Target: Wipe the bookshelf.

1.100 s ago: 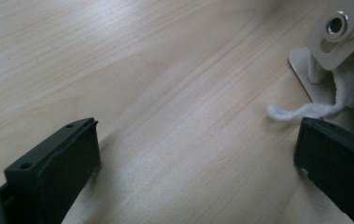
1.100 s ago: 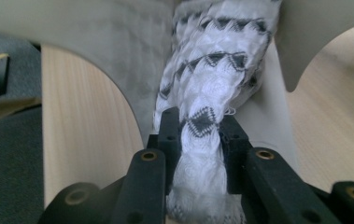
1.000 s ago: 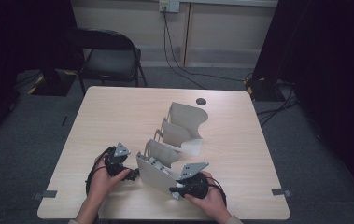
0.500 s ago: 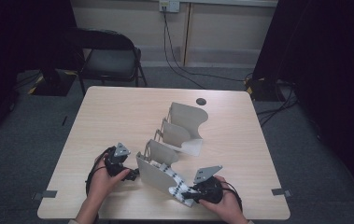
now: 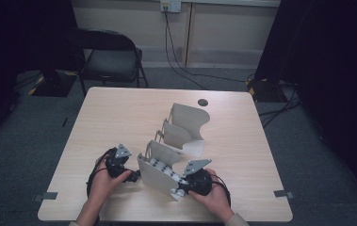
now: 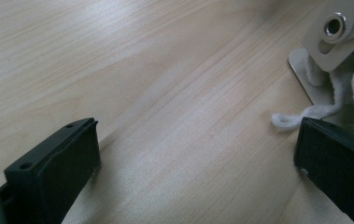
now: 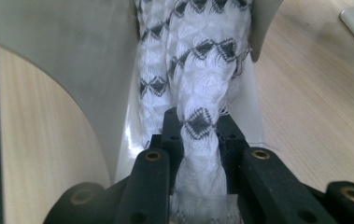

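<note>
black fingers — brass-ringed screw holes, grey three-cornered top plates, black cables

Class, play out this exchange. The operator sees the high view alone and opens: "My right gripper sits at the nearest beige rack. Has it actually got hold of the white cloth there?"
Observer: Yes. In the right gripper view the right gripper is shut on the white cloth, pinching a bunched strip of it.
Operator: Is that cloth plain white?
Observer: No. Rows of black diamonds run along it, and it lies between the walls of the rack.
Operator: And my left gripper, is it holding anything?
Observer: No. In the left gripper view the left gripper is open over the bare table, and a loose white thread lies beside one jaw.
</note>
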{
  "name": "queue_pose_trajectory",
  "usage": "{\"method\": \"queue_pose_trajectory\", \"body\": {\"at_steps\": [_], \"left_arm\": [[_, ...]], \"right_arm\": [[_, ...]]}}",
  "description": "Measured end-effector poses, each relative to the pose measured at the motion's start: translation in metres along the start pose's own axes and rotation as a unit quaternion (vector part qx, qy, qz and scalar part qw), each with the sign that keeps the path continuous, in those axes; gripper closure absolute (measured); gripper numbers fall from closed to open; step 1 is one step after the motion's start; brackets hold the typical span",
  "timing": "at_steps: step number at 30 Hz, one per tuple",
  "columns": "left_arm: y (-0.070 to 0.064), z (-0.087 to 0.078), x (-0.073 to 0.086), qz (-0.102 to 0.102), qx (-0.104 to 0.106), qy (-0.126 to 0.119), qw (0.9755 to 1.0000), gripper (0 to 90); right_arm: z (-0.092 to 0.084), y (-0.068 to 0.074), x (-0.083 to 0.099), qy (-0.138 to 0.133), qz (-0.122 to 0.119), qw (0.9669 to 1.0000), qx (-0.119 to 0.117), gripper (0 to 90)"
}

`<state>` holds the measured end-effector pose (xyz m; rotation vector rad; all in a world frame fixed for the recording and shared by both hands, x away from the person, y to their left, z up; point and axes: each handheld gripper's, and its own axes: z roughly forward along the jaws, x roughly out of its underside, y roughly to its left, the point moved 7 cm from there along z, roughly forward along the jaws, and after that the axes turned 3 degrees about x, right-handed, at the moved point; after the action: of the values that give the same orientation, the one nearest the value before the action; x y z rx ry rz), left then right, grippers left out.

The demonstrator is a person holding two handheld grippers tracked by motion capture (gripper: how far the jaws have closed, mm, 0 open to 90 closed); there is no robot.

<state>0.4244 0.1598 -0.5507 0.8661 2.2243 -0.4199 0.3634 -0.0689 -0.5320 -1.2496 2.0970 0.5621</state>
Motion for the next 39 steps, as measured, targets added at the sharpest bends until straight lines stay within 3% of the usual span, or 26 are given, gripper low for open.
{"method": "queue_pose_trajectory", "body": {"at_steps": [3,12,14,19,22,24,27,30,39], "left_arm": [[0.000,0.000,0.000,0.001,0.000,0.000,1.0000,0.0],[0.000,0.000,0.000,-0.001,-0.001,0.000,1.0000,0.0],[0.000,0.000,0.000,-0.001,-0.001,0.000,1.0000,0.0],[-0.001,0.000,0.000,-0.002,-0.001,-0.001,1.0000,0.0],[0.000,0.000,0.000,-0.001,-0.001,0.001,1.0000,0.0],[0.000,0.000,0.000,0.000,-0.001,0.001,1.0000,0.0],[-0.001,0.000,0.000,-0.002,-0.001,-0.001,1.0000,0.0],[0.000,0.000,0.000,0.000,-0.001,0.001,1.0000,0.0],[0.000,0.000,0.000,0.000,-0.001,0.001,1.0000,0.0]], "right_arm": [[-0.005,0.002,0.004,0.009,-0.019,0.9998,0.006,78.4],[-0.029,0.001,0.029,0.014,0.006,0.9999,-0.005,77.2],[-0.030,0.000,0.030,0.008,0.013,0.9998,-0.009,72.7],[-0.026,-0.004,0.020,-0.020,0.020,0.9996,0.007,51.8],[-0.018,-0.005,0.018,-0.018,0.012,0.9997,0.011,49.4],[-0.013,-0.005,0.020,-0.018,0.013,0.9997,0.008,51.5],[-0.013,-0.001,0.020,-0.020,0.011,0.9997,-0.007,68.9],[-0.014,0.003,0.019,-0.015,-0.002,0.9999,-0.007,77.0],[-0.037,0.006,0.001,-0.044,-0.013,0.9989,-0.011,80.6]]}}
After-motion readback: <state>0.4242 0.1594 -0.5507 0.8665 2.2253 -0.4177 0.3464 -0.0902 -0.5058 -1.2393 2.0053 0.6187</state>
